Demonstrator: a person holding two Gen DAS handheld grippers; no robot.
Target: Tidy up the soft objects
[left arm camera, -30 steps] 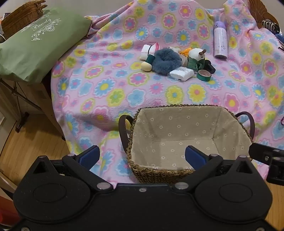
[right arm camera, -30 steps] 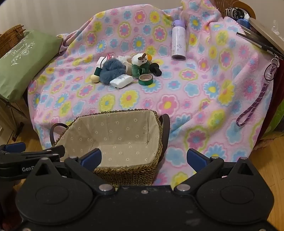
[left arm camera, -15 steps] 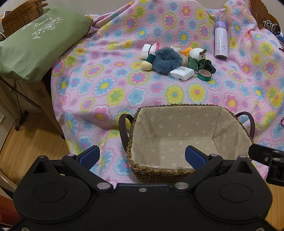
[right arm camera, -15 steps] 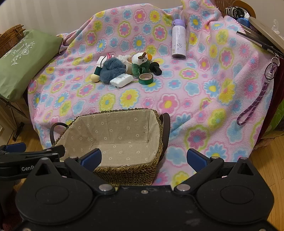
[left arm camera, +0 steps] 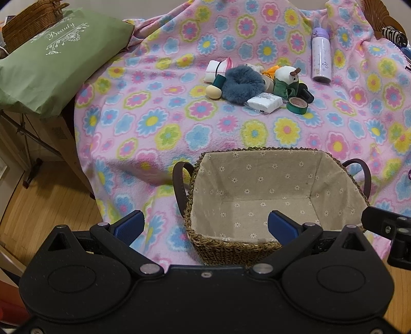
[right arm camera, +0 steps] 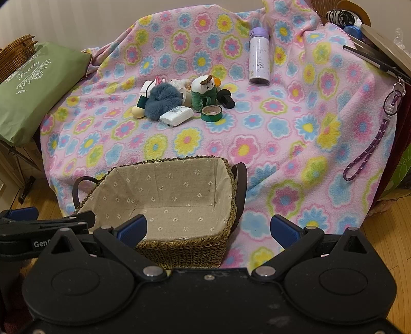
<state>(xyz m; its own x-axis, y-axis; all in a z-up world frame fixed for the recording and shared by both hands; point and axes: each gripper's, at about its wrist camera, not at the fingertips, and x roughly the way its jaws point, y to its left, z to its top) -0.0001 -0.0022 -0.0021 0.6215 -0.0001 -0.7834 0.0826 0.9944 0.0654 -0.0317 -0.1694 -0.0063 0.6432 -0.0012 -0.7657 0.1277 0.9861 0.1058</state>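
A woven basket (left arm camera: 231,246) (right arm camera: 179,249) with a daisy-print lining sits empty at the near edge of the flowered blanket. Farther back lies a pile: a blue fluffy scrunchie (left arm camera: 242,83) (right arm camera: 161,99), a white and green plush toy (left arm camera: 285,81) (right arm camera: 204,90), a white tissue pack (left arm camera: 264,102) (right arm camera: 176,115), a green tape roll (left arm camera: 297,105) (right arm camera: 212,113), a beige sponge (left arm camera: 213,91) and a white pouch (left arm camera: 218,68). My left gripper (left arm camera: 205,226) is open over the basket's near left corner. My right gripper (right arm camera: 208,228) is open over its near right corner. Both hold nothing.
A purple and white bottle (left arm camera: 321,59) (right arm camera: 259,60) stands at the back right. A green cushion (left arm camera: 51,59) lies at the left by a wicker basket (left arm camera: 28,23). A purple lanyard (right arm camera: 370,151) hangs at the right. Wood floor (left arm camera: 38,205) lies below the blanket's edge.
Both views have shifted very slightly forward and up over the basket. The objects on the blanket have not moved, and both grippers stay open.
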